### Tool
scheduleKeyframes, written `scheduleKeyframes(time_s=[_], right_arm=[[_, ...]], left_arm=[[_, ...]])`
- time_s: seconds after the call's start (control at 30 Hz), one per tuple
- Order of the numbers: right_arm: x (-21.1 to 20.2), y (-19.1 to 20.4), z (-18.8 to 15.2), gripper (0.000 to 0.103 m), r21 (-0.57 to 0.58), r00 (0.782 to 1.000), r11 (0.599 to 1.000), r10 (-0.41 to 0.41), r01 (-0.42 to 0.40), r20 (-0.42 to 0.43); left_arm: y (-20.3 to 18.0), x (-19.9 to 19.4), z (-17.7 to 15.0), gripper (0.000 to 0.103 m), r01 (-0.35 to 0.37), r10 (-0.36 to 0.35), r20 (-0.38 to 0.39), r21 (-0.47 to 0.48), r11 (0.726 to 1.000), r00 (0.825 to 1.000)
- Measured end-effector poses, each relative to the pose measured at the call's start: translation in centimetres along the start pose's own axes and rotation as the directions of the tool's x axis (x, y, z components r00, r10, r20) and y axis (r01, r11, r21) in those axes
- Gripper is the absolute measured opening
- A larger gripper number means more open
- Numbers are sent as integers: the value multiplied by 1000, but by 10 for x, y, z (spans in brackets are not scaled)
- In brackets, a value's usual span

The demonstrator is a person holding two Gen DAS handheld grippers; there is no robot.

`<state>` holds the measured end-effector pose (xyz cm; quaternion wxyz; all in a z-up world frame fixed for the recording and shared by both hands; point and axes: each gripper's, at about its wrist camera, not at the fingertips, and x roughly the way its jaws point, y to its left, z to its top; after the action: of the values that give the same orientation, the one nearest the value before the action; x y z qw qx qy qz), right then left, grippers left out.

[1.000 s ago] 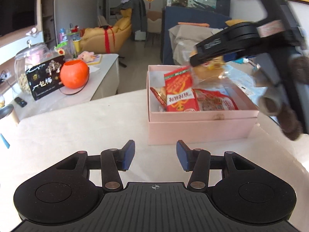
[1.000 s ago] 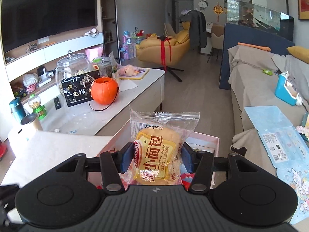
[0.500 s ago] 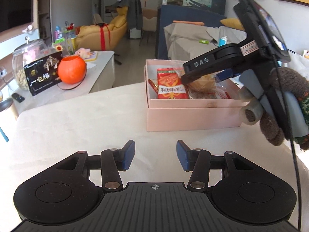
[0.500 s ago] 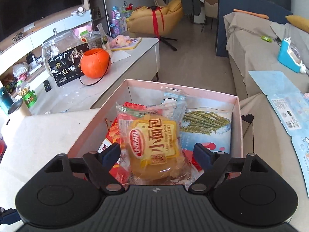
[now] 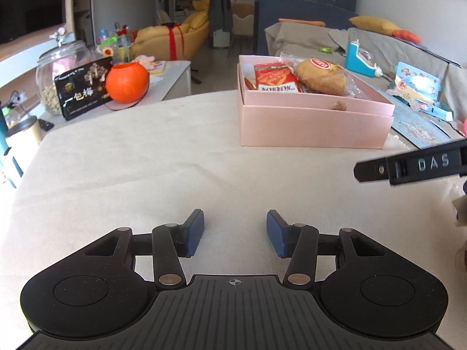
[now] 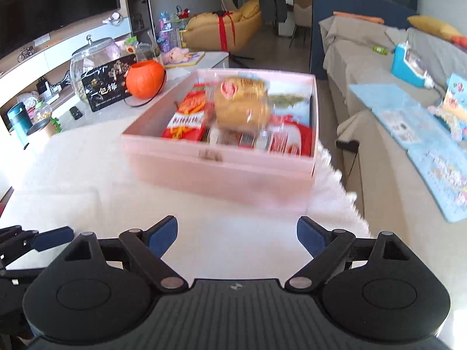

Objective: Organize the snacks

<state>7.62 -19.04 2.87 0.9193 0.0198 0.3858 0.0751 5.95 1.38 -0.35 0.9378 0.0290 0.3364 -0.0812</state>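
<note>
Left wrist view: the left tongs (image 5: 235, 234) sit low over the desk (image 5: 146, 160), pads apart, holding nothing.
Glass jar: far left on a side counter, a big glass jar (image 5: 59, 67) with a black card leaning on it.
Orange pumpkin pot: the orange pumpkin pot (image 5: 127, 82) stands just beside the jar, to its right.
Pink box: the pink box (image 5: 312, 122) stands on the desk, right of the middle, lid off.
Red snack pack: the red snack pack (image 5: 275, 77) leans inside the box on its left side.
Bread bun pack: the bread bun pack (image 5: 321, 77) lies on top of the other snacks in the box, to the right of the red pack.
Right tongs: the right tongs (image 6: 237, 234) are over the desk near the box, pads wide apart, holding nothing. This view is blurry.
Step now: the bun looks put away, and I see no loose snacks on the desk.
Next move: maybe find a snack still outside the box, or tidy the packs so they lie flat. The bun sits high, so a soft push may be needed.
</note>
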Motion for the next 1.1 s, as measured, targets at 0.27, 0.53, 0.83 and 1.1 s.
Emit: scheduleKeyframes(time_s=[0.27,0.53,0.83,1.1], right_arm=[[5,4,-40,99,-54,997,995,-80,81,18],[3,-2,-52,103,-33,991,994,-99,102,87],[3,-4,-52,103,-22,990,995,-92,95,102],[3,-3,-53,103,-23,990,995,-92,95,102]], left_arm=[[-9,1,-4,74,-2,3,22,-58,998,1000],[-22,6,-3,80,-61,63,29,-63,996,998],[-23,6,-3,80,-64,66,29,-61,996,997],[-23,6,-3,80,-62,64,29,-64,996,997]])
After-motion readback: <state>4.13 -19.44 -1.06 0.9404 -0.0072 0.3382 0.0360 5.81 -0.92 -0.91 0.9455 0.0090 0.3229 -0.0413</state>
